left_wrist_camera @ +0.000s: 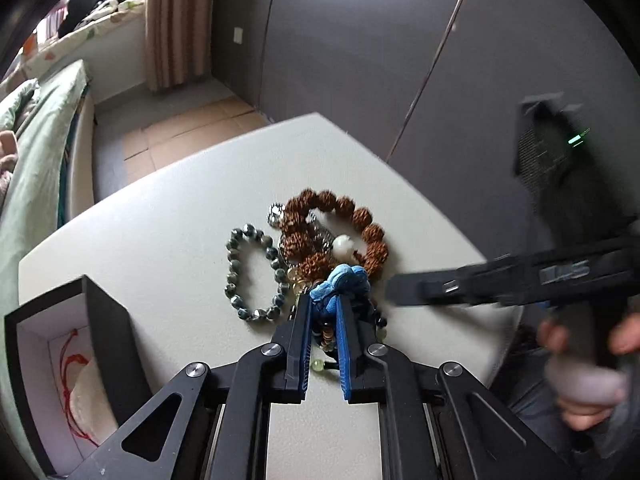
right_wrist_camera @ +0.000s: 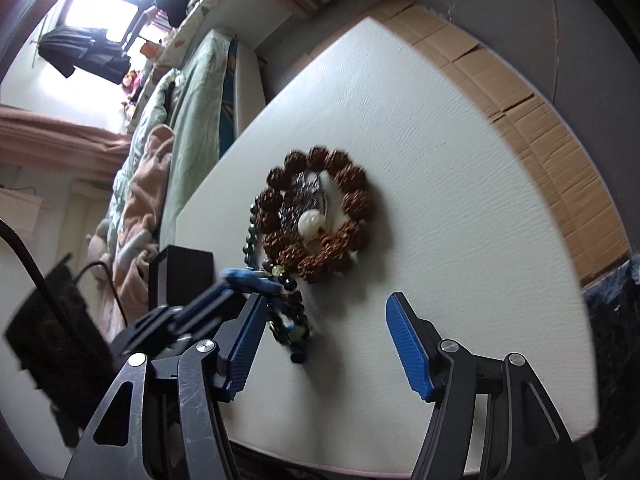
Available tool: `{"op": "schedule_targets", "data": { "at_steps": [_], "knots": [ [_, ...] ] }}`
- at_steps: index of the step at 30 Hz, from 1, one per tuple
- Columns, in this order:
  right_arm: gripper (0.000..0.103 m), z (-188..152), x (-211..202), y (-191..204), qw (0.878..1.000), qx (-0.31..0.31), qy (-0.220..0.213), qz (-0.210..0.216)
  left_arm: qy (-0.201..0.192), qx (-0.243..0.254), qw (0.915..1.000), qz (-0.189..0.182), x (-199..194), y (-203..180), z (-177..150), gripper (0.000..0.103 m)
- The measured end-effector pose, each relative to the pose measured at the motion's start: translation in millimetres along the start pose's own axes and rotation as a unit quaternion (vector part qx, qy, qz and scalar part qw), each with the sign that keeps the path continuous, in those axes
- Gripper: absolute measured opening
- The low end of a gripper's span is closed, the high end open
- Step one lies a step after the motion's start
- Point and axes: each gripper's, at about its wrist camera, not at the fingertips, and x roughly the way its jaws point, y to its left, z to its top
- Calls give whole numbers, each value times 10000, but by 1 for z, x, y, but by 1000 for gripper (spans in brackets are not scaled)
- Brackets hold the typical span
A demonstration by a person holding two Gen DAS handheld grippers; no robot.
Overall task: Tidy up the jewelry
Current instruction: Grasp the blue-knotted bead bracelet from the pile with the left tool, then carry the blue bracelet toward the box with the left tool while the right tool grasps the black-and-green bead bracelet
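Nearest me, my left gripper (left_wrist_camera: 322,308) has its fingers narrowed on a blue charm (left_wrist_camera: 340,284) at the near edge of the jewelry heap. My right gripper (right_wrist_camera: 324,340) hangs wide and empty. At near left an open box (left_wrist_camera: 64,352) holds one red cord (left_wrist_camera: 70,360), visible only from the left camera. Farther off on the counter (left_wrist_camera: 160,220), the green bracelet (left_wrist_camera: 256,276) and brown bracelet (left_wrist_camera: 340,228) are unsorted, so I judge most work remains.

A white textured surface (left_wrist_camera: 168,220); beyond it, a bed with pale green bedding (right_wrist_camera: 188,92), striped beige curtain (left_wrist_camera: 176,20), flattened brown cardboard (right_wrist_camera: 532,120).
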Motion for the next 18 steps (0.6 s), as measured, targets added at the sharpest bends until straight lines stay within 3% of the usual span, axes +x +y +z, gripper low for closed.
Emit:
{"op": "schedule_targets", "data": {
  "at_steps": [10,14,18],
  "knots": [
    [64,-1,24,25,9997,-197,142,-59,-666,-419,9969,34,-55,35,15,12],
    [57,-7,34,43,9967,-586,145,-540,-883,-641,9939,174,-74,54,17,12],
    [43,-12,37,57,9874,-1057,28,-1173,-1004,-834,9912,215,-87,67,15,12]
  ]
}}
